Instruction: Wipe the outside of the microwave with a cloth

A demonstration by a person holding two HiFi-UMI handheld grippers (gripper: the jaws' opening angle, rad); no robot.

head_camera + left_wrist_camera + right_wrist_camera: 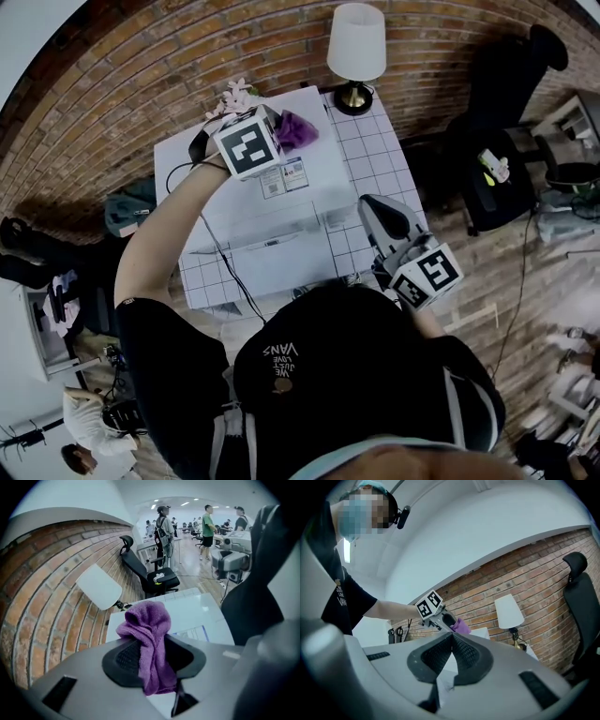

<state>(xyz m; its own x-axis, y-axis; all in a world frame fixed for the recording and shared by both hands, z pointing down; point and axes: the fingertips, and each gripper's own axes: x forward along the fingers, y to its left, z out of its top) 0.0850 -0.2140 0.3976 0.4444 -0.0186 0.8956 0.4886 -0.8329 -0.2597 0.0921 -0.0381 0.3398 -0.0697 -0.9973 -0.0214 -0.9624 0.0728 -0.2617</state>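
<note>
The white microwave (272, 202) stands on a tiled table (375, 159) against the brick wall. My left gripper (281, 128) is over the microwave's back top and is shut on a purple cloth (297, 129). In the left gripper view the cloth (149, 637) bunches up out of the left gripper (152, 663) and hangs between the pads, above the white microwave top (199, 613). My right gripper (373, 204) hovers by the microwave's right side. In the right gripper view the right gripper (452, 639) is shut with nothing in it, pointing at the left gripper (440, 616) and the cloth (461, 626).
A white-shaded lamp (356, 42) stands on the table at the back right, and pink flowers (236, 94) lie behind the microwave. A black office chair (497, 141) sits to the right on the wooden floor. Other people (206, 524) stand far off in the room.
</note>
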